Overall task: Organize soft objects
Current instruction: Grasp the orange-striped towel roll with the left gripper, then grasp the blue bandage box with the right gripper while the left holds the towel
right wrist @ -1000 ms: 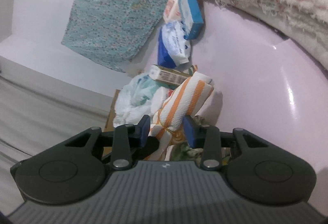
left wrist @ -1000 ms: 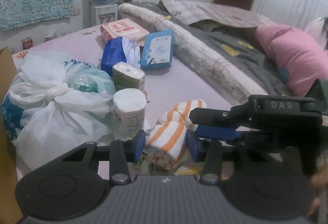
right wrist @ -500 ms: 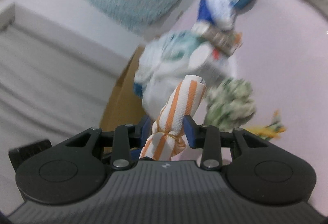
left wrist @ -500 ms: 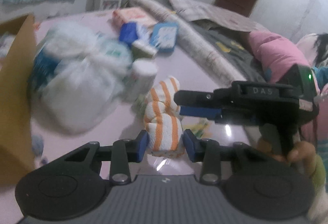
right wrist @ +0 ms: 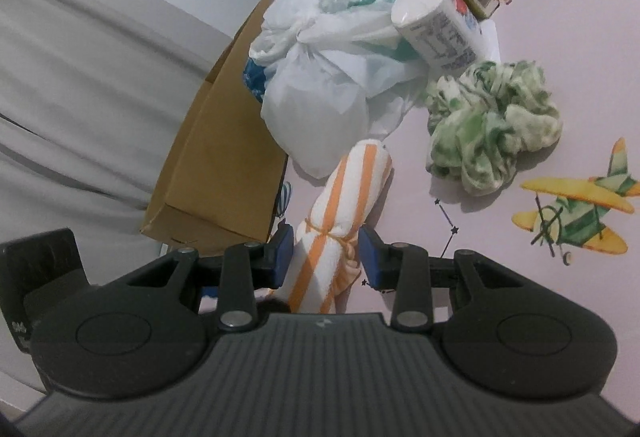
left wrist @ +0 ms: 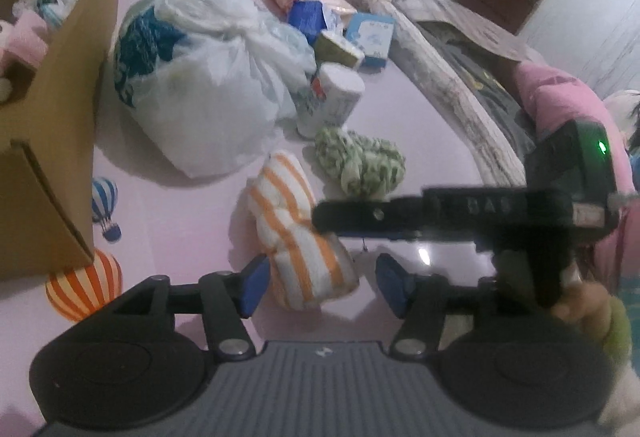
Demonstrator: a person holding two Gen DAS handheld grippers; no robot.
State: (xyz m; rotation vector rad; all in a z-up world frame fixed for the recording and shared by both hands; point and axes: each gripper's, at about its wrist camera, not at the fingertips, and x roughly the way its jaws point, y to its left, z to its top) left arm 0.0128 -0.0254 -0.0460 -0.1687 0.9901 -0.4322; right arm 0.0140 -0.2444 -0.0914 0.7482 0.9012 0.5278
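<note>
A rolled white towel with orange stripes (left wrist: 296, 225) is low over the pink mat, tied at its waist with a yellow band. My right gripper (right wrist: 326, 257) is shut on that waist of the towel (right wrist: 340, 205). In the left wrist view the right gripper (left wrist: 340, 231) reaches in from the right across the roll. My left gripper (left wrist: 322, 287) is at the towel's near end with its jaws opening. One pad is beside the cloth and the other stands clear of it. A crumpled green and white cloth (left wrist: 360, 165) (right wrist: 492, 129) lies just beyond.
An open cardboard box (left wrist: 52, 117) (right wrist: 224, 173) with soft things inside stands left. A knotted white plastic bag (left wrist: 200, 89) (right wrist: 320, 77), a tissue roll (left wrist: 332, 101) and several packs lie behind. Rolled bedding (left wrist: 440, 77) and a pink pillow (left wrist: 560, 105) run along the right. A hand (left wrist: 588, 301) holds the right gripper.
Both grippers have carried the towel away from the packs toward the box. The left jaws have widened off the towel. The green cloth has come into view.
</note>
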